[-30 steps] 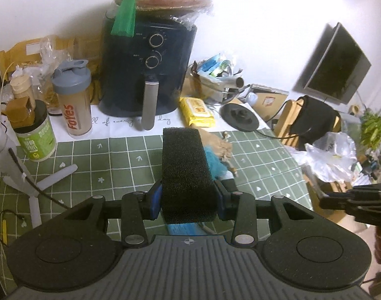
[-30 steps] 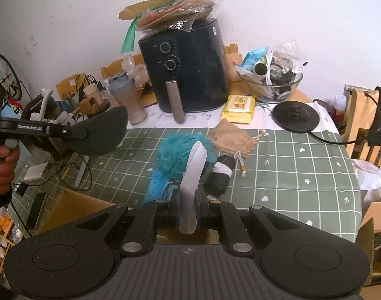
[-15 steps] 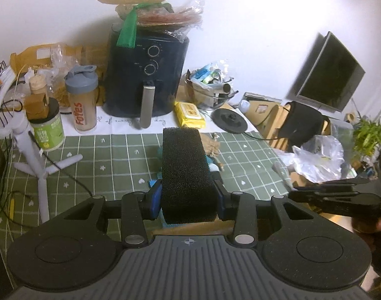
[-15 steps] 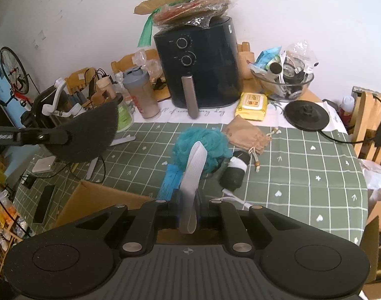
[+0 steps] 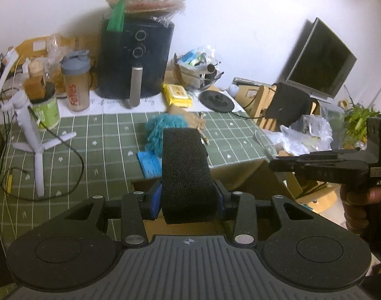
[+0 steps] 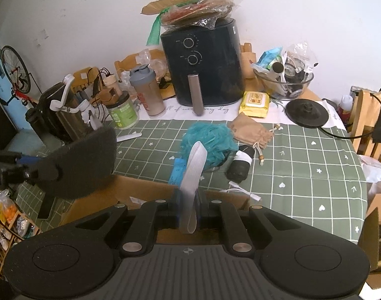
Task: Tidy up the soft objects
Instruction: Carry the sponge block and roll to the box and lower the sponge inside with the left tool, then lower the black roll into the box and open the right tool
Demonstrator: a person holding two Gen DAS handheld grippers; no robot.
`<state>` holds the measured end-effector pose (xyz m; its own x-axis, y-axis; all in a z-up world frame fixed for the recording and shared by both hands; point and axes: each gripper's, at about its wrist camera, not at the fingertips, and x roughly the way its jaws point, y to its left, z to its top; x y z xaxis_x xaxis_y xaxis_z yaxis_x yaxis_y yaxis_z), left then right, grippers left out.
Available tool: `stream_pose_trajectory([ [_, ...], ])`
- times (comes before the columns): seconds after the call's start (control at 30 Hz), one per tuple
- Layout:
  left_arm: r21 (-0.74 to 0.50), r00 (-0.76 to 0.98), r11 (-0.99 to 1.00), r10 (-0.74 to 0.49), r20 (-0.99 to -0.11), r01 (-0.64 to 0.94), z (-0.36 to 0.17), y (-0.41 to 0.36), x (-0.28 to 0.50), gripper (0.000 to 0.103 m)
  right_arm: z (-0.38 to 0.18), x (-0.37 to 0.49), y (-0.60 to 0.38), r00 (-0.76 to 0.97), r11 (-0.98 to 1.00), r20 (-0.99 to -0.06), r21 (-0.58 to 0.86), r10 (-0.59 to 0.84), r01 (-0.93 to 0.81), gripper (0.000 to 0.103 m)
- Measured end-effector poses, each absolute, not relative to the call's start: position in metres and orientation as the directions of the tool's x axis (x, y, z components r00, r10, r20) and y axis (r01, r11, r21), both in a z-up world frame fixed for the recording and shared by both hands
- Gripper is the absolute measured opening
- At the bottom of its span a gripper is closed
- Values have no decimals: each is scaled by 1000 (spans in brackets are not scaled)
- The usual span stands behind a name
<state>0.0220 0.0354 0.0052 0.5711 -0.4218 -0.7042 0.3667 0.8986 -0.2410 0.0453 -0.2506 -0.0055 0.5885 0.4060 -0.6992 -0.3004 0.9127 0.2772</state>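
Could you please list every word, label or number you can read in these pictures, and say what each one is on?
"foYes", red letters running up the side of the shaker bottle.
Cursive writing on the white cloth in front of the air fryer: only "day" is legible.
Green jar label: too small to read.
Yellow wipes pack: print blurred.
Air fryer dial markings: too small.

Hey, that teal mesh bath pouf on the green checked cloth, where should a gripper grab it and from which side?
Probably the puffy top of the teal pouf, from above. It is a loose mound with no firm edge, and the tan drawstring pouch and black roll crowd its right side.
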Motion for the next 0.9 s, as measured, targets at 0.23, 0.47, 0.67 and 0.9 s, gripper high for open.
stream_pose_trajectory([
  [0.23, -222, 545, 909, -392, -741, 352, -9, 31, 6, 44, -8, 31, -248, 577, 912, -708, 282, 408, -299, 14],
  [0.47, -254, 526, 911, -398, -751, 326, -16, 39, -6, 50, -17, 17, -245, 549, 912, -730, 287, 406, -293, 14],
  [0.67, -267, 526, 917, -389, -756, 296, -18, 46, -12, 50, -26, 7, -239, 526, 911, -747, 292, 407, -290, 14],
  [0.9, -271, 534, 920, -385, -753, 283, -17, 51, -15, 50, -23, 4, -235, 528, 912, -747, 284, 403, -295, 14],
])
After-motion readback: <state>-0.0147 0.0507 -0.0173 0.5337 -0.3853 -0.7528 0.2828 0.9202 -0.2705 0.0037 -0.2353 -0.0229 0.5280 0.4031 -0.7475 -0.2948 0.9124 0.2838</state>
